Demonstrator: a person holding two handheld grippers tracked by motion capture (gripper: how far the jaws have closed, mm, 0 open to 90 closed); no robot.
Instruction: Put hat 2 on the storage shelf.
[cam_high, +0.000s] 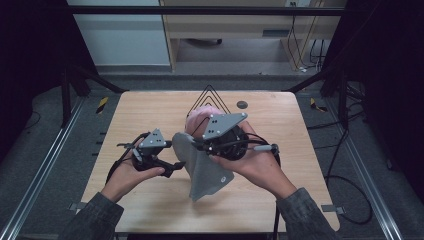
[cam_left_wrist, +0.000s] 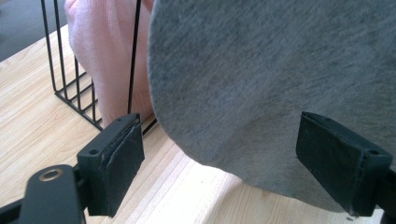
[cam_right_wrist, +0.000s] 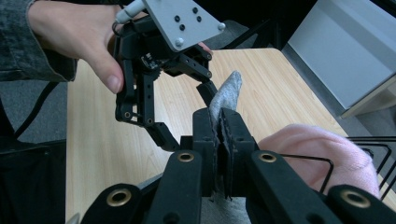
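A black wire rack (cam_high: 210, 97) stands at the upper middle of the pale wood-grain worktop (cam_high: 145, 112), with a soft pink knit cloth (cam_high: 199, 118) bunched against its thin bars; a small dark round disc (cam_high: 242, 104) lies on the boards just right of the rack. The rack and pink cloth sit right behind the grippers.

The grey cloth (cam_high: 205, 170), a felt-like fabric with a rounded edge, hangs at the centre of the high view, its lower end reaching the worktop.

The right gripper (cam_right_wrist: 219, 135) grips the cloth's upper edge: its fingers (cam_right_wrist: 204, 140) are clamped together on the fabric, a fold of which pokes up between them. The right hand (cam_high: 255, 162) wraps the gripper body from the lower right.

The left gripper (cam_high: 177, 165), held low in the left hand (cam_high: 127, 172) at centre left, points toward the cloth's left edge. Its ribbed black pads (cam_left_wrist: 123, 168) stand wide apart, with the grey cloth hanging close ahead between them.
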